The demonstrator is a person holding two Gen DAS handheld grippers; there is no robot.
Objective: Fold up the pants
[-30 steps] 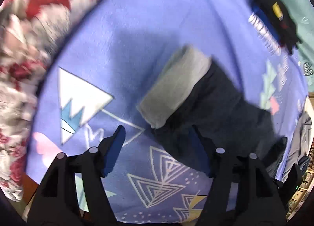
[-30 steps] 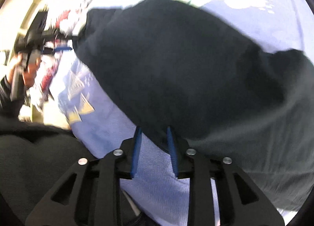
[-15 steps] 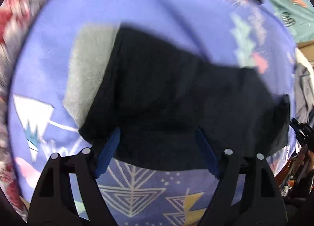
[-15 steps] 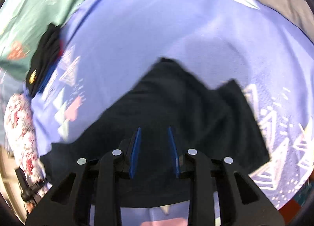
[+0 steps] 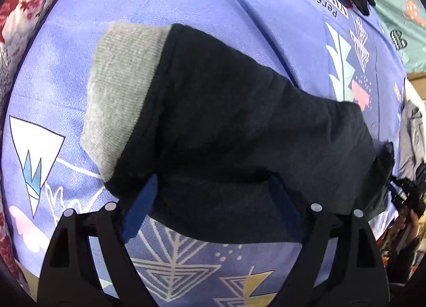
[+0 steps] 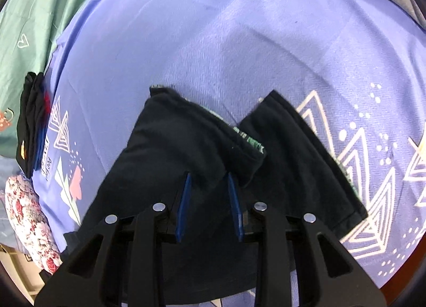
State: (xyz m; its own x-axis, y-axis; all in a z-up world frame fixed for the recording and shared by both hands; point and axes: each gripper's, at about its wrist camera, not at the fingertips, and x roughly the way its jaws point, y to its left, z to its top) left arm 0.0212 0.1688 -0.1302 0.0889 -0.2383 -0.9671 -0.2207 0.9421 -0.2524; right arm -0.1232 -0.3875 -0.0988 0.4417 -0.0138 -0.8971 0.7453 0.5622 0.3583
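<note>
Pants (image 5: 239,126), dark with a grey ribbed waistband (image 5: 119,94), now lie spread across the purple patterned sheet (image 5: 213,0), where a second ago they hung bunched and half-lifted in the air. The left gripper (image 5: 213,195) hovers low over the near edge of the waist end, its jaws opening wide; dark cloth lies between and under the blue fingers (image 5: 141,205), but the pads do not press it, so this end looks released. A second ago those jaws stood narrower and the garment sat farther away and crumpled.

At the other end, the right gripper (image 6: 210,197) has swung round from a view filled with hanging cloth to one looking down on the two legs (image 6: 293,160), which fan apart on the sheet. Its fingers (image 6: 183,205) stand a narrow gap apart with a fold of the left-hand leg between them; whether they pinch it cannot be told for sure, though the cloth looks gathered there.

By the look of it, the laying-out step is nearly finished and folding proper has yet to start. The legs still splay, so bringing one over the other seems the likely next job. A stack of dark folded clothes (image 6: 32,120) waits at the sheet's edge.
</note>
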